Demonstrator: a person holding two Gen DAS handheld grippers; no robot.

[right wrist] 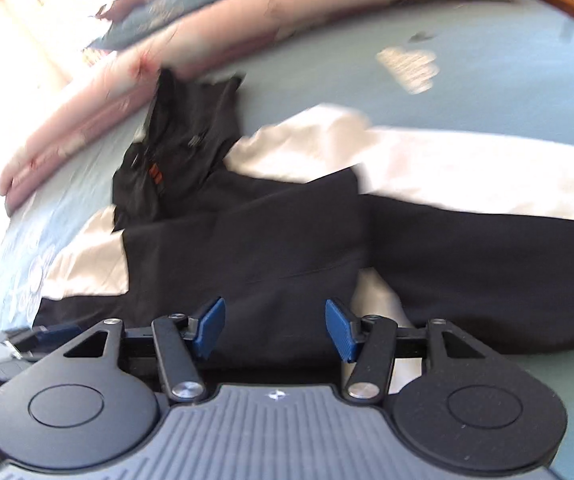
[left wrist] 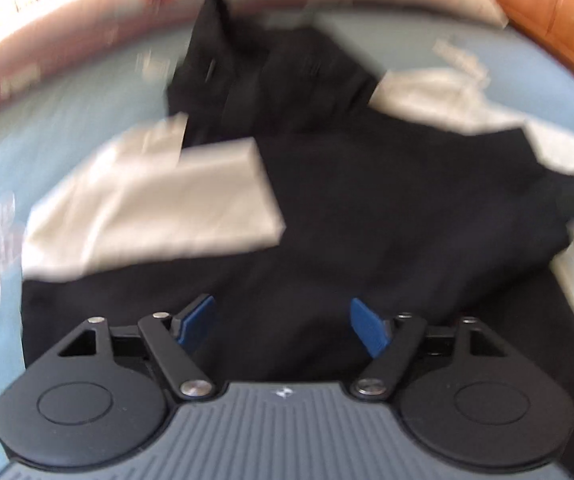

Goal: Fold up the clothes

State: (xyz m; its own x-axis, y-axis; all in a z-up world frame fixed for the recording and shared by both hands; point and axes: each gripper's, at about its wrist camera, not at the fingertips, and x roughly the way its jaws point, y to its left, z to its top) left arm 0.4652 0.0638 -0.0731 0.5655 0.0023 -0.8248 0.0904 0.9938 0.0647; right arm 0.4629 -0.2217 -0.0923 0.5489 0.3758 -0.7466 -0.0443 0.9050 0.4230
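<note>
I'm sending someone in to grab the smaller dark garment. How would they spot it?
Start at the light blue bedsheet. Black and white clothes are spread across it, and the small dark garment lies at their far end, beside the pink bedding. Only it shows a small orange mark.

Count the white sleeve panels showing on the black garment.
2. In the right wrist view, one white fabric sleeve panel lies at upper right of the black garment, the other at its left. More may be hidden underneath.
</note>
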